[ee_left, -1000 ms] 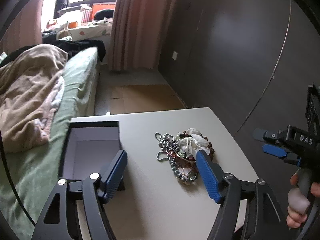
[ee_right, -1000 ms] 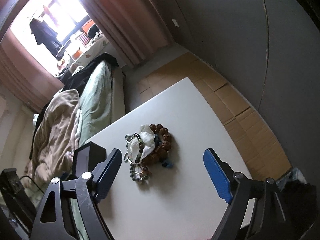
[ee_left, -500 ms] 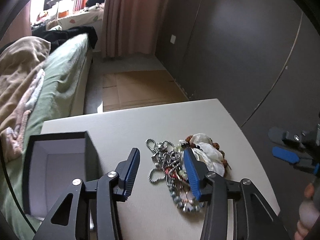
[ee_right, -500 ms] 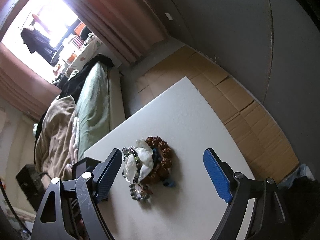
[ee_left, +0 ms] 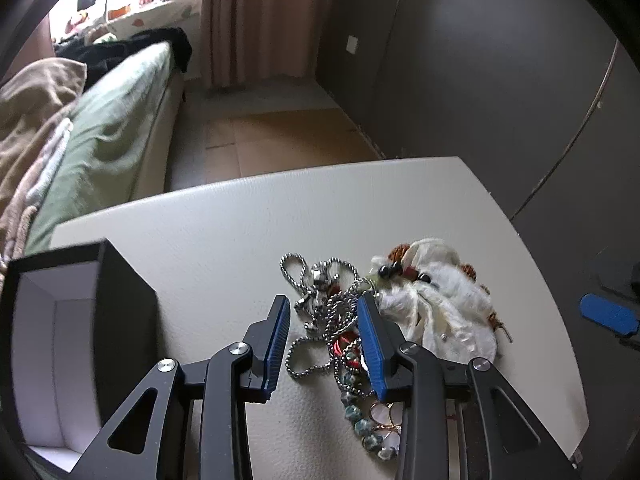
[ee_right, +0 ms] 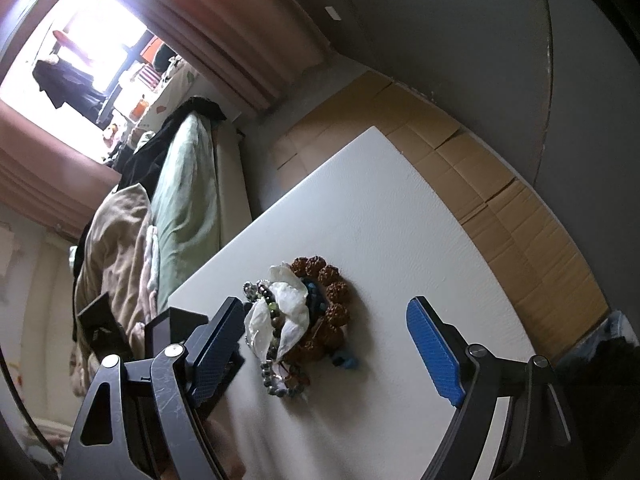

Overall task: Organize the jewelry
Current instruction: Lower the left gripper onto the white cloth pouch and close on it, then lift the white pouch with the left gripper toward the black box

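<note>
A tangled pile of jewelry lies on the white table (ee_left: 224,232): silver bead chains (ee_left: 320,300), a white fabric pouch (ee_left: 444,312), a green-stone bracelet (ee_left: 360,424) and brown bead bracelets (ee_right: 332,308). My left gripper (ee_left: 324,316) is low over the pile, its jaws half closed on either side of the silver chains, not gripping them. An open black box with a white lining (ee_left: 52,344) stands to its left. My right gripper (ee_right: 324,328) is wide open and empty, in front of the pile (ee_right: 288,320).
A bed with a green sheet (ee_left: 104,136) and a beige blanket (ee_left: 28,120) runs along the table's left. Cardboard sheets (ee_right: 500,184) cover the floor beyond the table. A dark wall (ee_left: 480,60) stands at the right.
My left gripper has moved forward and down over the silver chains and its jaws have narrowed. The right gripper has stayed open and shifted only slightly.
</note>
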### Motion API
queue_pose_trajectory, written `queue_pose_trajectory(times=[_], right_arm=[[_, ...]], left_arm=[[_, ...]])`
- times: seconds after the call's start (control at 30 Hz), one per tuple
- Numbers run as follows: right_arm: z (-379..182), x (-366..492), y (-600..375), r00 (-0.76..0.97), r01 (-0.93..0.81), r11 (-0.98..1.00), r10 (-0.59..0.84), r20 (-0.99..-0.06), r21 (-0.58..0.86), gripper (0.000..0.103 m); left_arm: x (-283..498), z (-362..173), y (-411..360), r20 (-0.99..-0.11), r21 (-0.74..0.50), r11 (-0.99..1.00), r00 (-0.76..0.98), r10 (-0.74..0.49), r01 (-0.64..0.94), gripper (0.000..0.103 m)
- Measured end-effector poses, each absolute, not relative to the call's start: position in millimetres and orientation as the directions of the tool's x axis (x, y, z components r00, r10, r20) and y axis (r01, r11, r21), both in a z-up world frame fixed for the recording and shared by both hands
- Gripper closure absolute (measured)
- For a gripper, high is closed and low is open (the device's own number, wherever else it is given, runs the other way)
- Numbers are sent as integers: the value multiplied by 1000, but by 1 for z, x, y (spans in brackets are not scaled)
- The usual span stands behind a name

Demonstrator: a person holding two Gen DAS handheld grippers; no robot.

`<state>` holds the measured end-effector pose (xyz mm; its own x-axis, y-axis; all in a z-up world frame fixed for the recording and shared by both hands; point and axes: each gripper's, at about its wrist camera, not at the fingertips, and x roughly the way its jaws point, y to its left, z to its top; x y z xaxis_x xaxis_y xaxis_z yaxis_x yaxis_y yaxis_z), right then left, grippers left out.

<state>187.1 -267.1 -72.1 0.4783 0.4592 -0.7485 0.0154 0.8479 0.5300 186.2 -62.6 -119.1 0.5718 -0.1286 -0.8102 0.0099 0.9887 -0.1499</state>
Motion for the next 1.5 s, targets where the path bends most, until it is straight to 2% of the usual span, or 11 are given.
queue_pose_trajectory(times=[0.1, 0.17, 0.3, 0.37, 0.5, 0.93, 0.97, 1.0, 1.03, 1.1, 1.5], right_arm=[[-73, 188, -268, 478, 16, 854, 450, -754, 520, 19], [-75, 189, -266, 474, 17, 858, 445, -759, 513, 19], [-79, 193, -256, 456, 2, 857, 458, -763, 516, 20], [-81, 196, -251, 444, -13, 849, 479, -758, 529, 36], [-85, 197, -238, 415, -42, 831, 519, -747, 554, 53], [-90, 195, -194, 389, -144, 871, 486, -782, 470, 57], [-91, 197, -191, 389, -151, 878, 474, -790, 453, 67], [-94, 199, -185, 385, -159, 885, 464, -798, 438, 84], [-96, 201, -181, 379, -161, 889, 458, -804, 430, 91], [-102, 203, -177, 373, -160, 896, 444, -814, 415, 99], [-64, 183, -192, 483, -196, 827, 549, -683, 526, 100]], left_arm=[[187, -124, -58, -815, -164, 986, 562, -138, 4, 81], [187, -124, -54, -813, -224, 974, 547, -197, 18, 98], [177, -114, -52, -801, -215, 977, 569, -186, 17, 98], [171, -106, -49, -784, -238, 971, 584, -209, 29, 98], [159, -88, -44, -753, -261, 964, 616, -229, 38, 98], [137, -55, -13, -684, -338, 941, 679, -266, 29, 98], [135, -53, -10, -681, -343, 939, 682, -268, 27, 98], [134, -51, -7, -676, -349, 937, 685, -271, 26, 98], [132, -49, -4, -670, -353, 935, 691, -271, 24, 98], [129, -45, 1, -661, -361, 932, 699, -272, 21, 98], [103, -9, 35, -575, -431, 903, 771, -274, -1, 98]])
